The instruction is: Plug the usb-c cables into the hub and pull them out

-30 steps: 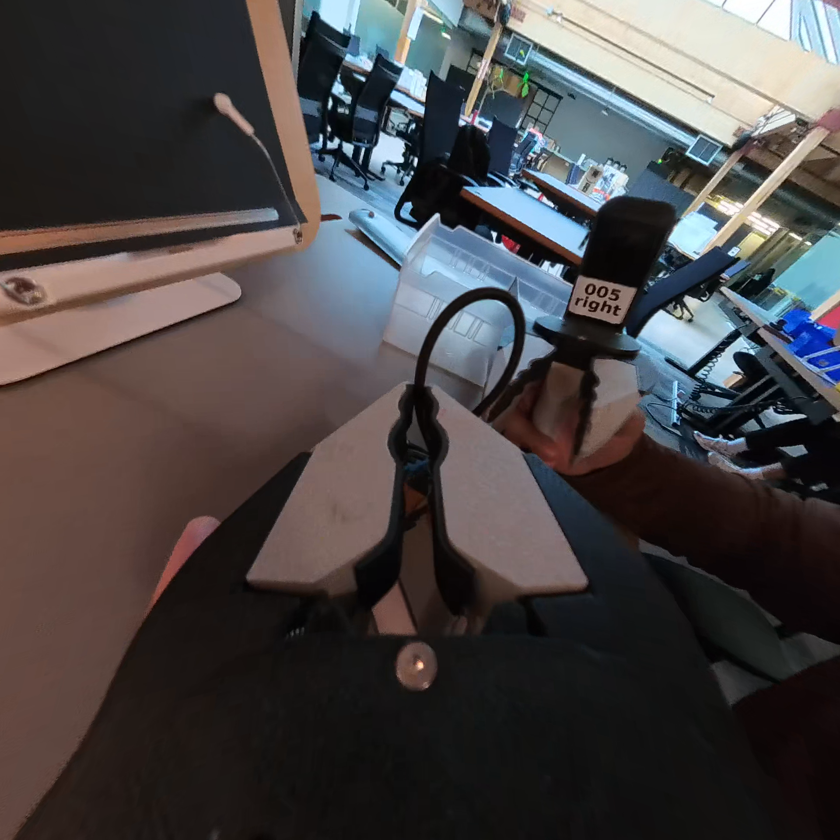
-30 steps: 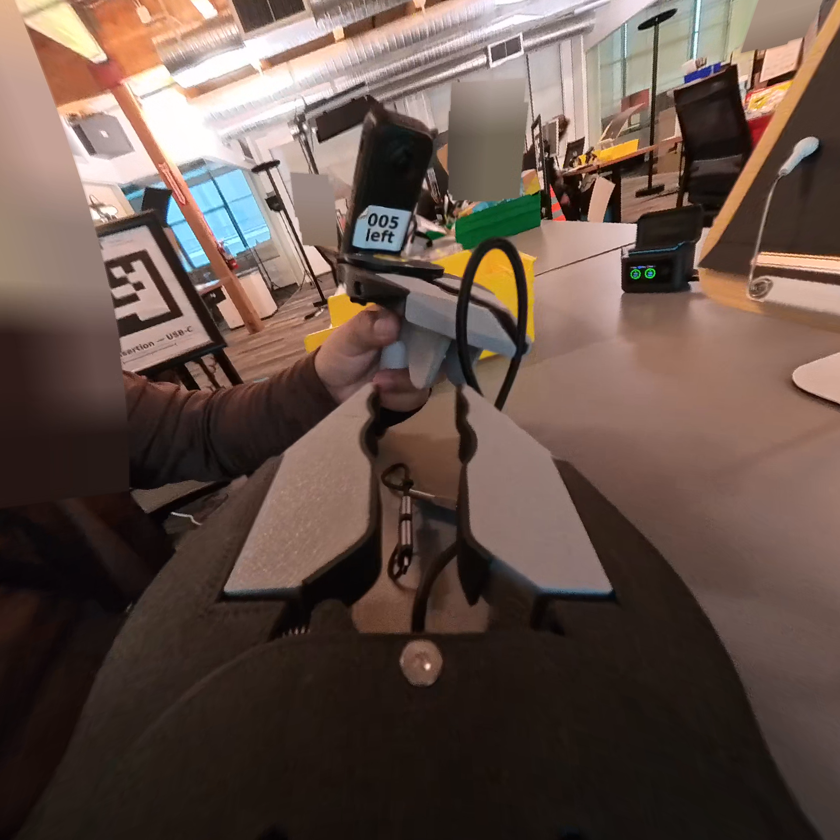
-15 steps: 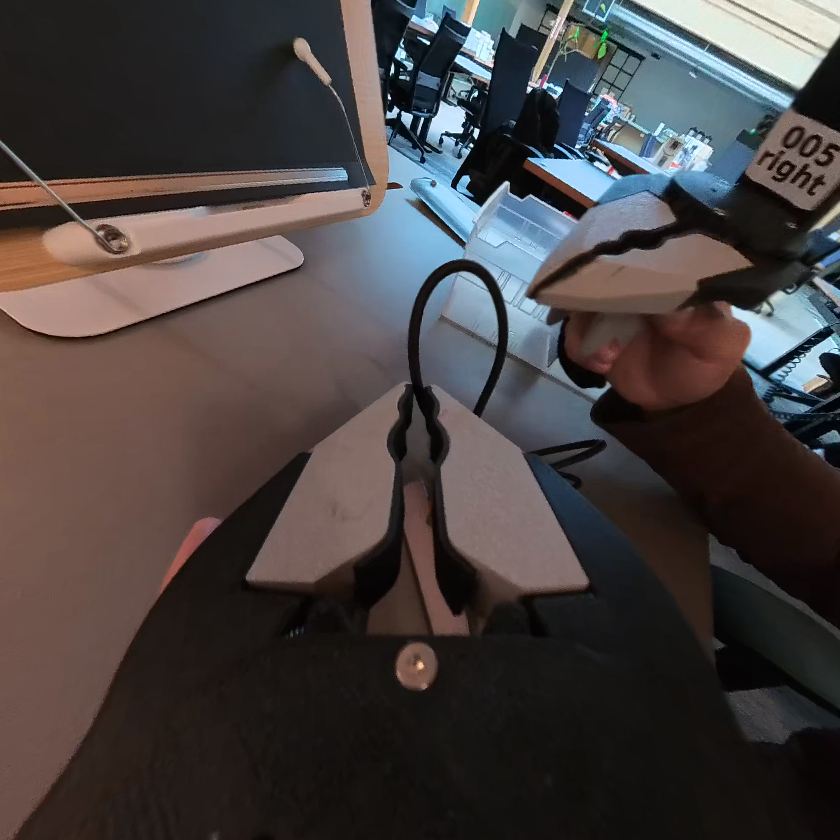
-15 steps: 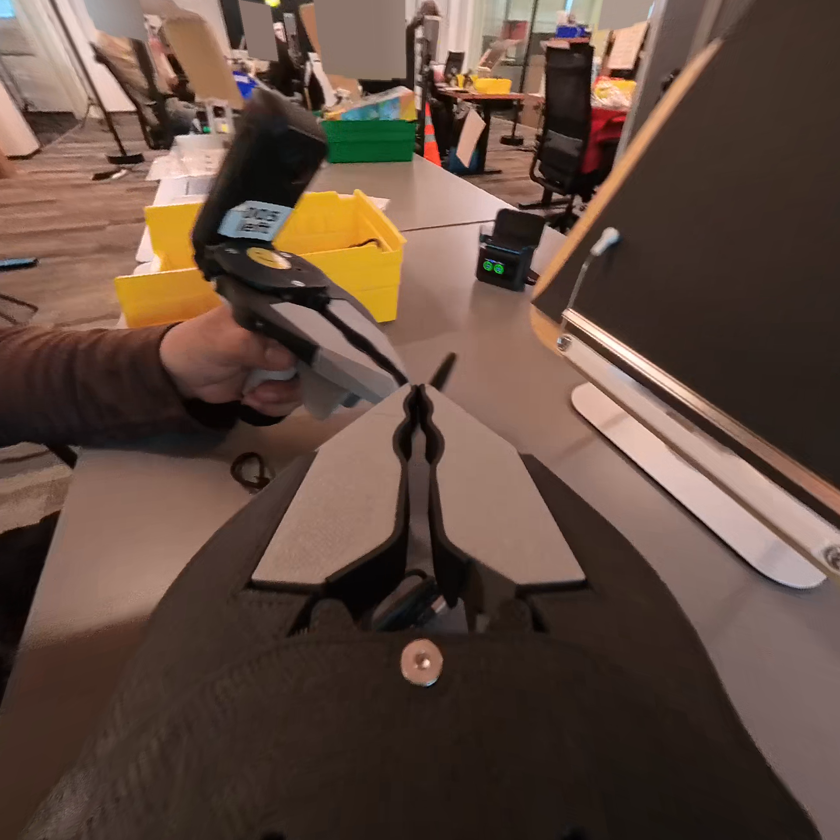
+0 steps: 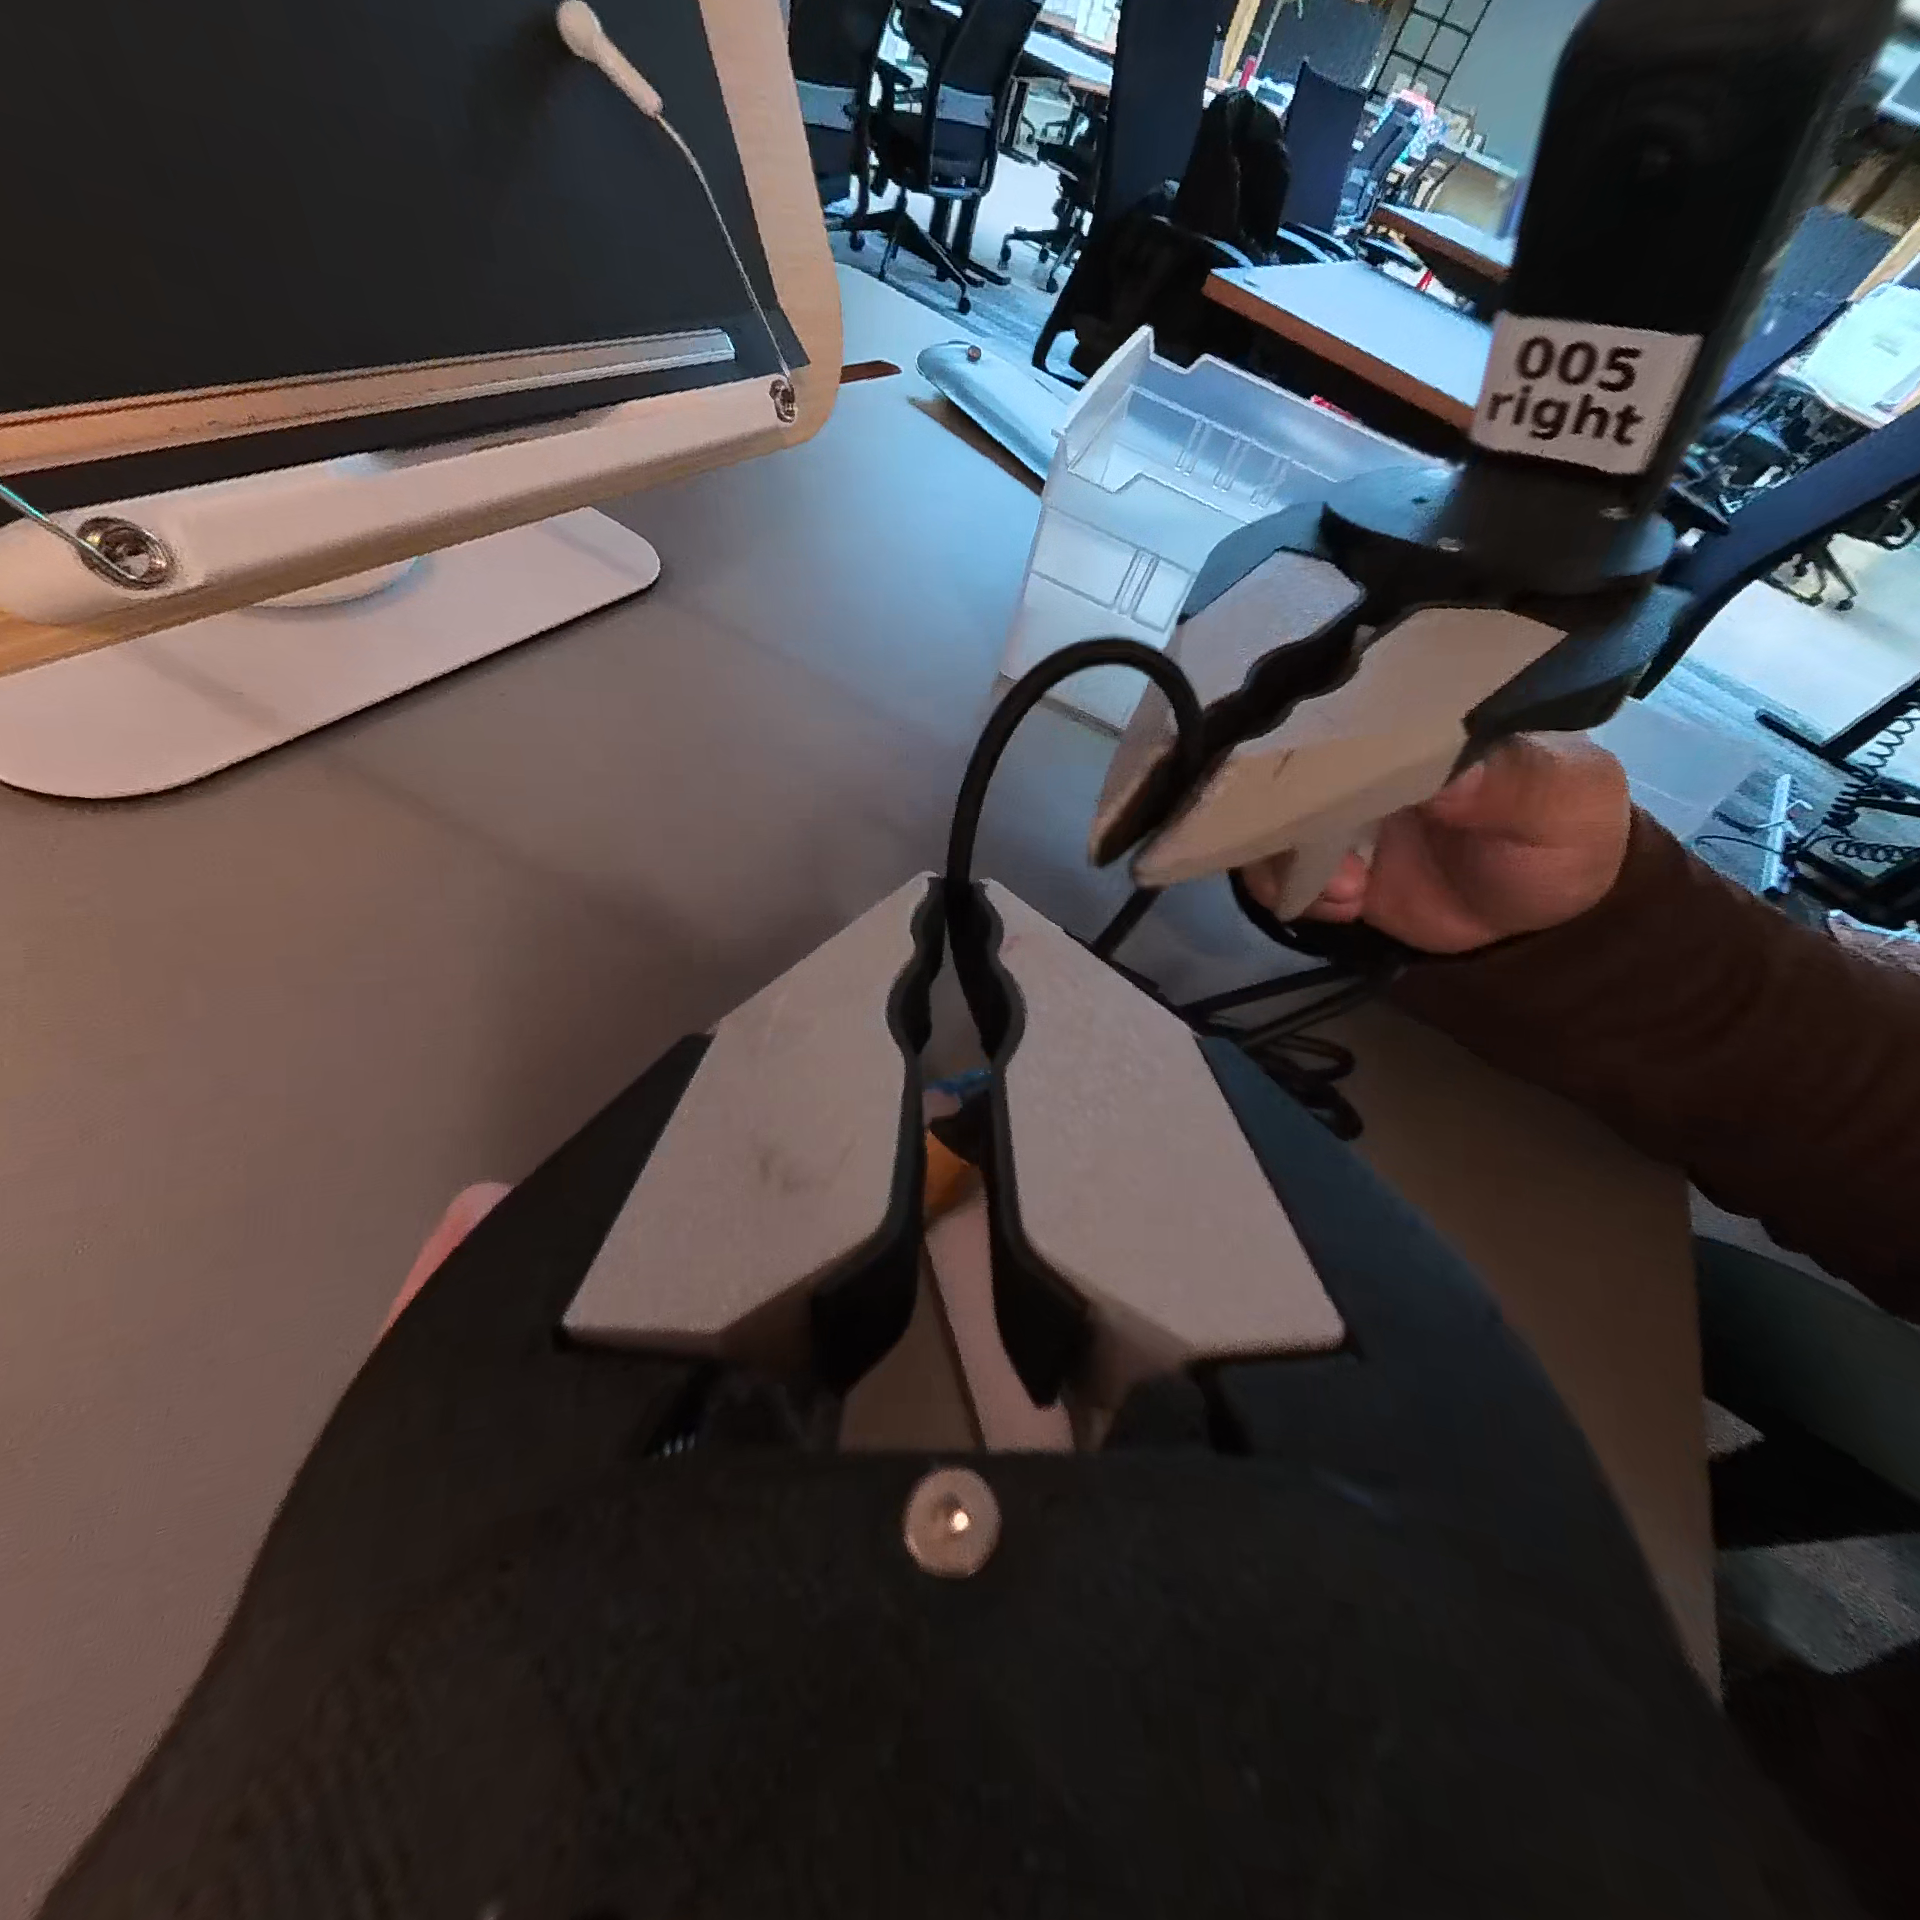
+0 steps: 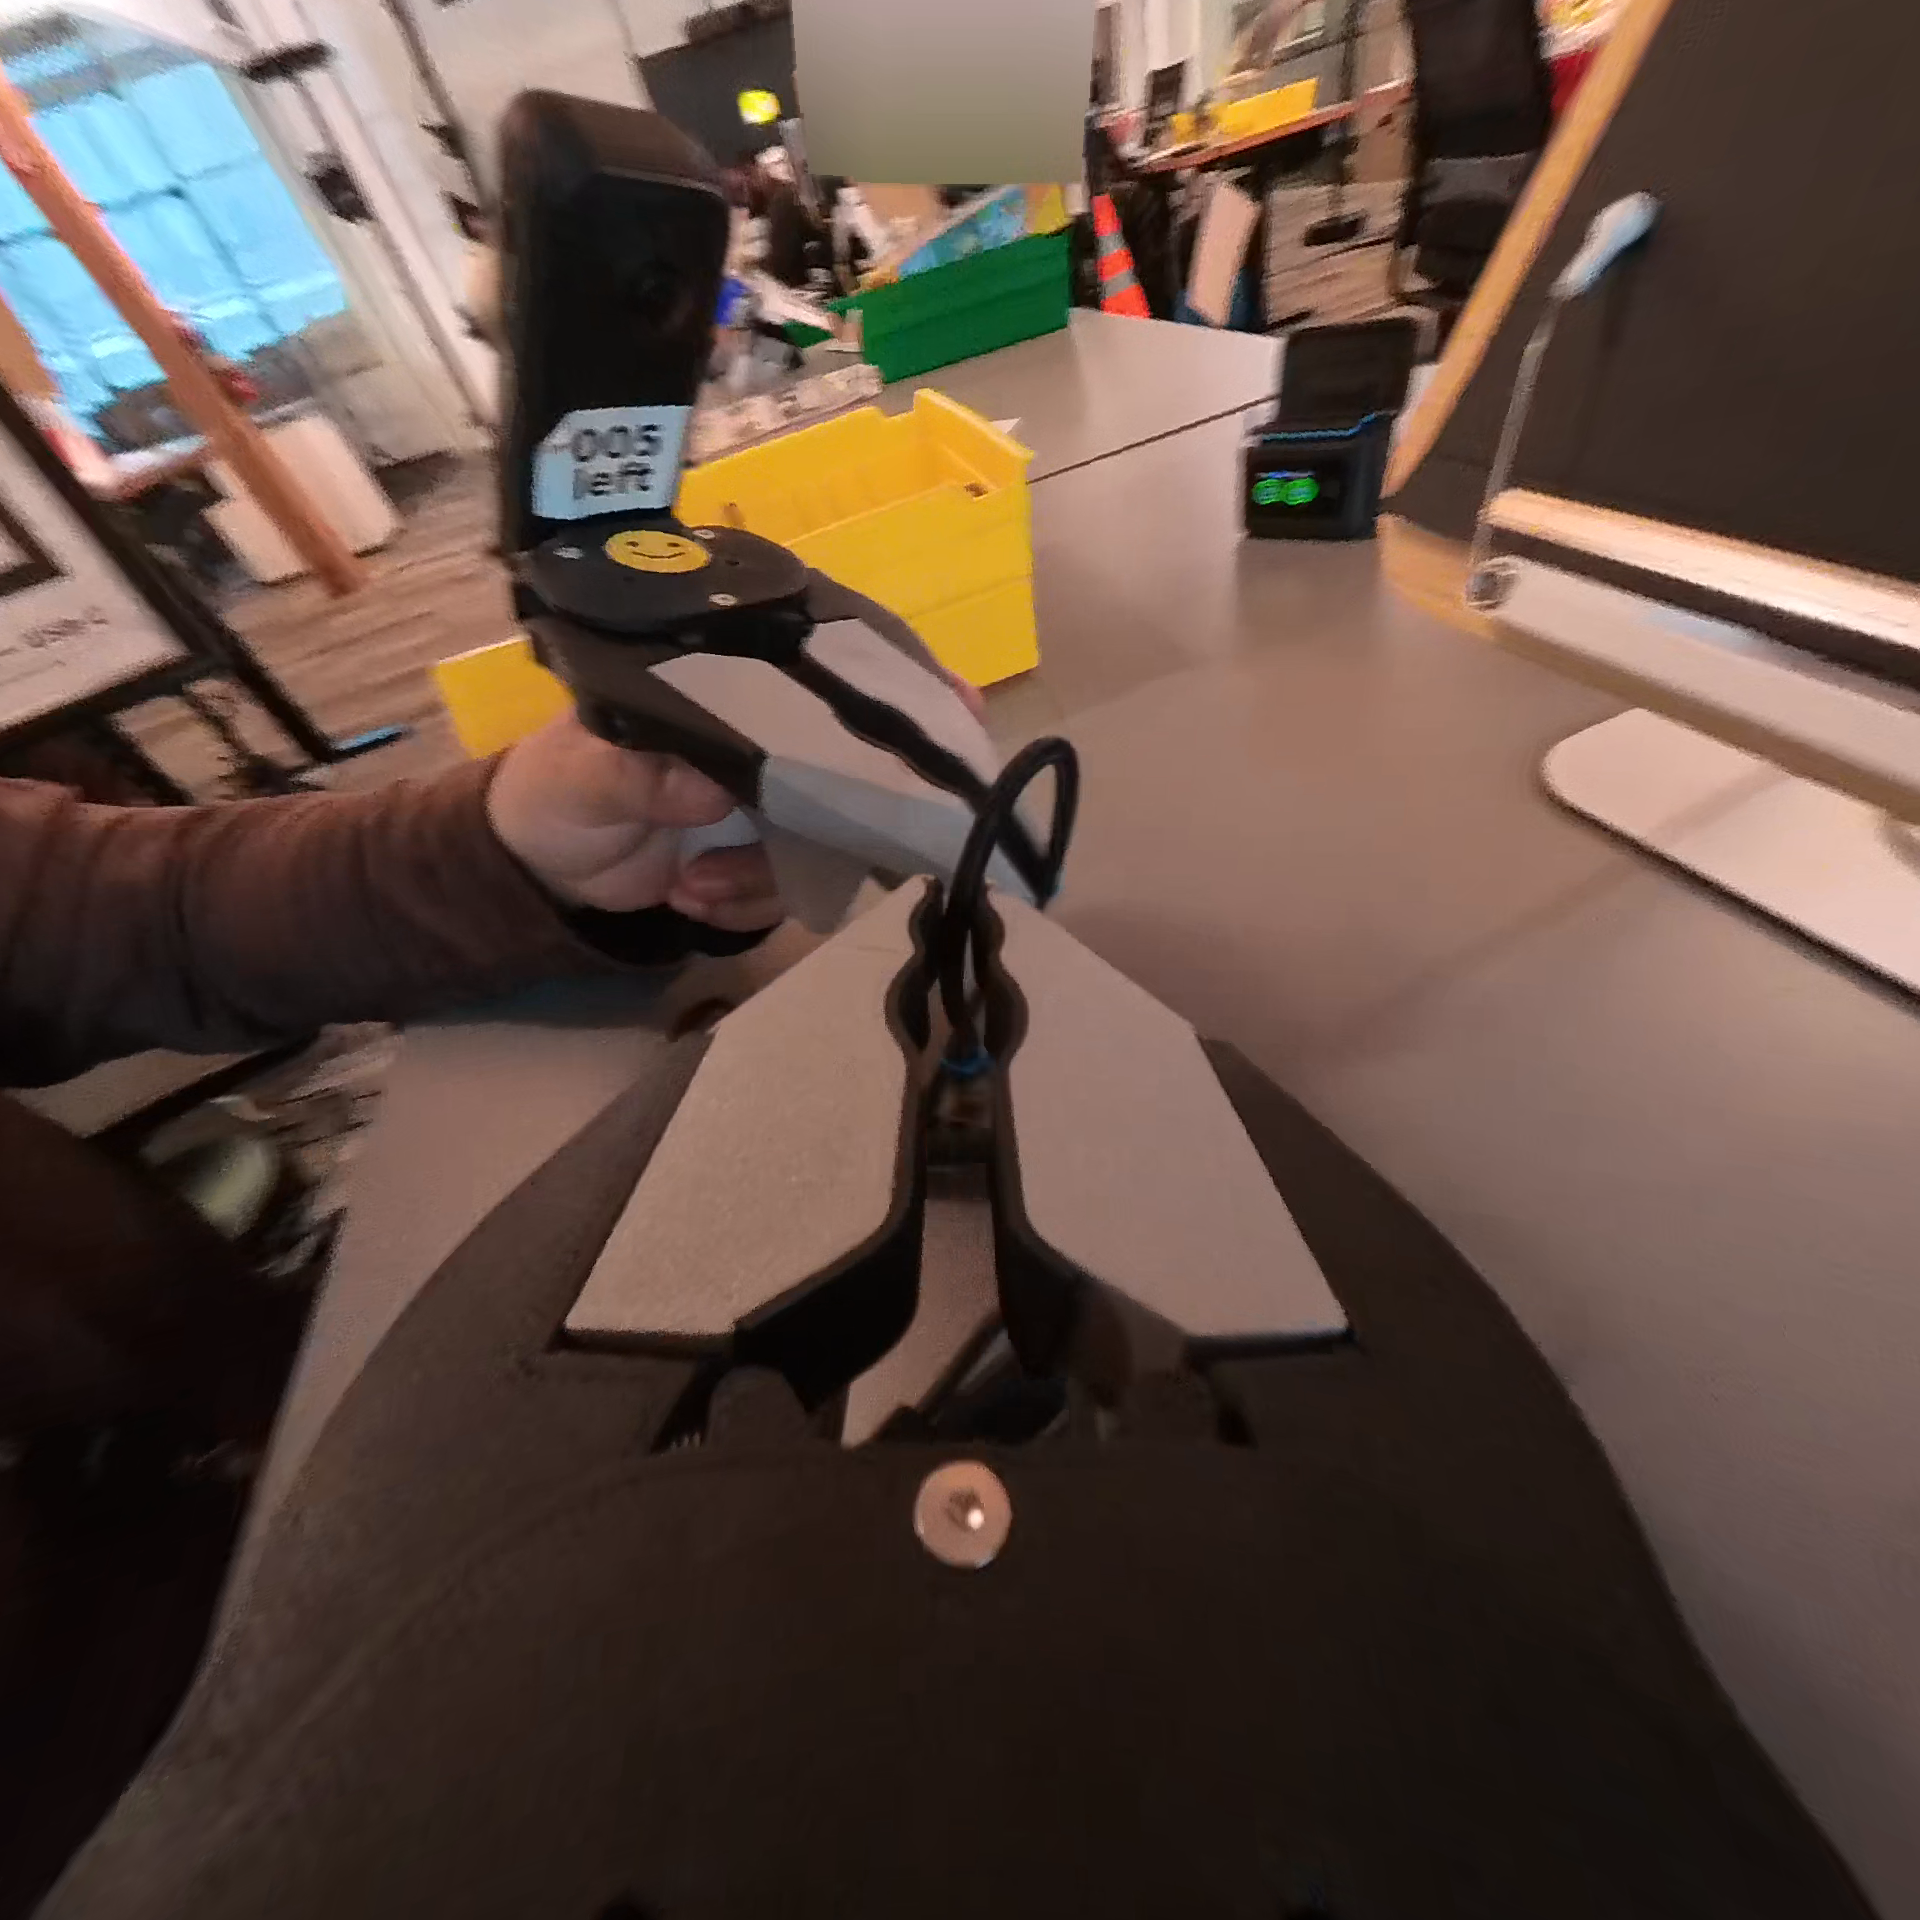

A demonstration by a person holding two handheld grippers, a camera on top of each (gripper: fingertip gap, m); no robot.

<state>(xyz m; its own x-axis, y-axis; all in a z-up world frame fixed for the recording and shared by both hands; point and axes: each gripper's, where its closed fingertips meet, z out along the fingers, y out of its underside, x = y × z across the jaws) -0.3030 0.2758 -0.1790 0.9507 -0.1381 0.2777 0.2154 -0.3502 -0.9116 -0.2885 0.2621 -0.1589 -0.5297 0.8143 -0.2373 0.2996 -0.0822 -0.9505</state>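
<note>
A black usb-c cable [image 5: 1049, 675] rises in a short loop from between my left gripper's fingertips. My left gripper [image 5: 951, 904] is shut on it just above the grey table [image 5: 312, 987]. My right gripper [image 5: 1127, 857] comes in from the right, and its jaws are closed around the far leg of the same loop. In the right wrist view the cable [image 6: 1044, 774] runs down between my right gripper's [image 6: 956, 909] nearly closed fingers, with a blue-ringed end [image 6: 961, 1070] deeper in the gap. The left gripper [image 6: 1023, 878] sits just ahead. I see no hub clearly.
A dark board on a white stand [image 5: 312, 665] is at the left and shows in the right wrist view [image 6: 1745, 810]. A clear plastic bin [image 5: 1143, 488] stands behind the grippers. A yellow bin [image 6: 894, 540] and a small black device with green lights [image 6: 1320, 457] sit farther off. My left and right fingertips are right by each other.
Half a second ago my right gripper was shut above and clear of the cable loop. It has since come down beside the left gripper and closed on the loop's far leg.
</note>
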